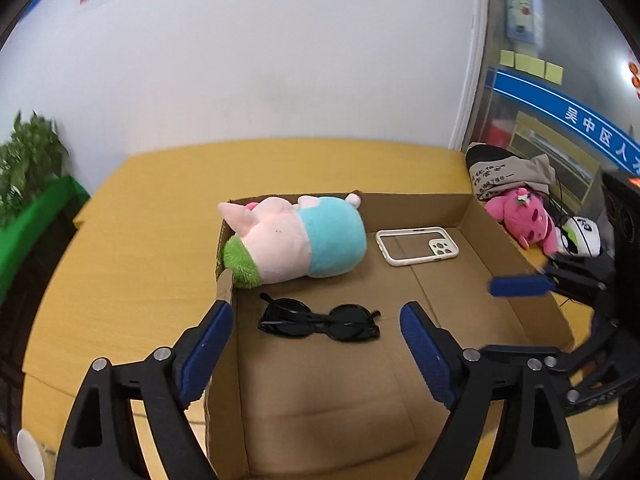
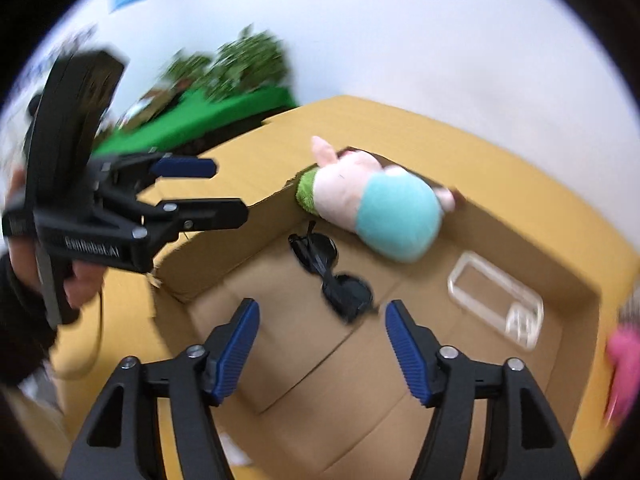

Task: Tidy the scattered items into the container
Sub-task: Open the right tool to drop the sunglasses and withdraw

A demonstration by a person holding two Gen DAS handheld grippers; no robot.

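Note:
An open cardboard box [image 1: 420, 208] [image 2: 520, 232] on a yellow table holds a pink and turquoise plush pig [image 1: 296, 236] [image 2: 380, 208], black sunglasses [image 1: 320, 320] [image 2: 332, 276] and a clear phone case [image 1: 416, 246] [image 2: 496, 300]. My left gripper [image 1: 316, 312] [image 2: 228, 190] hangs open above the box's near left corner, with nothing between its blue pads. My right gripper [image 2: 322, 308] [image 1: 516, 316] is also open and empty, above the box's right side. The sunglasses lie on the box floor below both grippers, apart from the pads.
A bright pink plush toy [image 1: 524, 220] [image 2: 624, 360] lies on the table outside the box's right wall, beside folded clothes [image 1: 512, 172] and a white object [image 1: 584, 236]. A green planter [image 1: 36, 216] stands at the left. A hand [image 2: 84, 280] holds the left gripper.

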